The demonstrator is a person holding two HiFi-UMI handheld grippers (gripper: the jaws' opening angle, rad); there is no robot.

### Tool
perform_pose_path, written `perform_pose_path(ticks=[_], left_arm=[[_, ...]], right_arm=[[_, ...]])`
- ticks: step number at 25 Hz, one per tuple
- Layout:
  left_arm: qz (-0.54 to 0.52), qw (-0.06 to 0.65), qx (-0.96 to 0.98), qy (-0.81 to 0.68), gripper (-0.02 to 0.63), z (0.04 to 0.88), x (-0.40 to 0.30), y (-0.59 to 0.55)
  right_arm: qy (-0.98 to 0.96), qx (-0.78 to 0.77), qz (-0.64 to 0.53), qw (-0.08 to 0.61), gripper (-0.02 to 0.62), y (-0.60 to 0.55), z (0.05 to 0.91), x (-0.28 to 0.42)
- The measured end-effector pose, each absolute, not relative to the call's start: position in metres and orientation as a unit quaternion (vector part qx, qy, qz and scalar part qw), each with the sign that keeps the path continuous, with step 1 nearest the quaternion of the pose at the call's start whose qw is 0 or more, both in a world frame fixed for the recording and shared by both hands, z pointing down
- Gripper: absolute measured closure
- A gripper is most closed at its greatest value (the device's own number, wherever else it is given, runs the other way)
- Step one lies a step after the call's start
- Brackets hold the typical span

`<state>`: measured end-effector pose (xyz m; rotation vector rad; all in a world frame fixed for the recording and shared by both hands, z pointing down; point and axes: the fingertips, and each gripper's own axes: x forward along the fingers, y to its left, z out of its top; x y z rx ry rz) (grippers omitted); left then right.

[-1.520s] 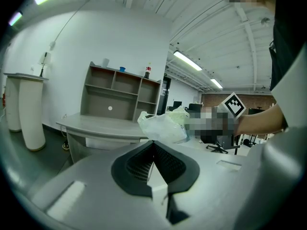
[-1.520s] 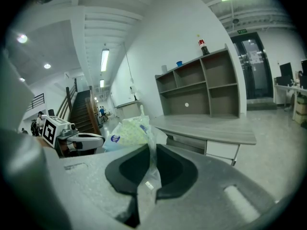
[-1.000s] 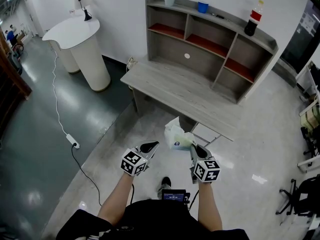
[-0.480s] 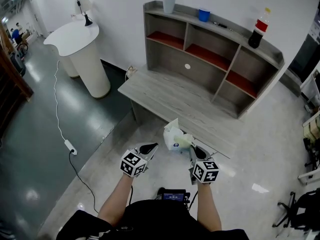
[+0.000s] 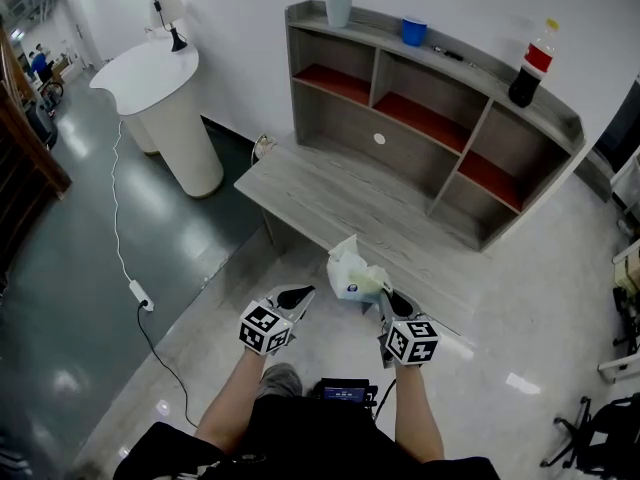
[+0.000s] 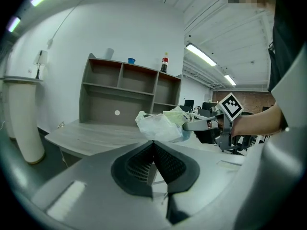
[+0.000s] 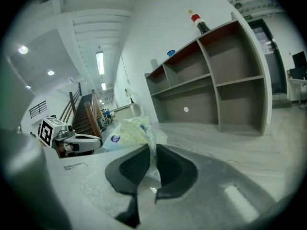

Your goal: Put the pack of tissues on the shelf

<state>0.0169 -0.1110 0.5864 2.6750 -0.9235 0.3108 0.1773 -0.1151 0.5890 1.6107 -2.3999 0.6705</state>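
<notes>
While the right gripper (image 7: 152,152) stands nearly closed, pinching the wrapper end of the pack of tissues (image 5: 350,270), the left gripper (image 6: 153,146) beside it is closed on nothing. The pack hangs in the air at the near edge of the surface (image 5: 320,183), long axis roughly level, pointing forward-left from the jaws; the shelf (image 5: 420,118) stands beyond.

Your tissue pack (image 5: 351,271) is wrapped in thin, crinkled, glossy plastic; before you, shelf (image 5: 350,128) and desk (image 5: 335,193) look matt grey wood-grain.
</notes>
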Motion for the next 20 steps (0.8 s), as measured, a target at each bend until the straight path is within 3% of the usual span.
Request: perform_pose_path(ticks=[20], left_arm=[[0.106, 0.163, 0.942, -0.275, 0.606, 0.599, 0.012, -0.254]], right_arm=[[-0.773, 0.583, 0.232, 0.095, 0.563, -0.24, 0.593, 0.178]])
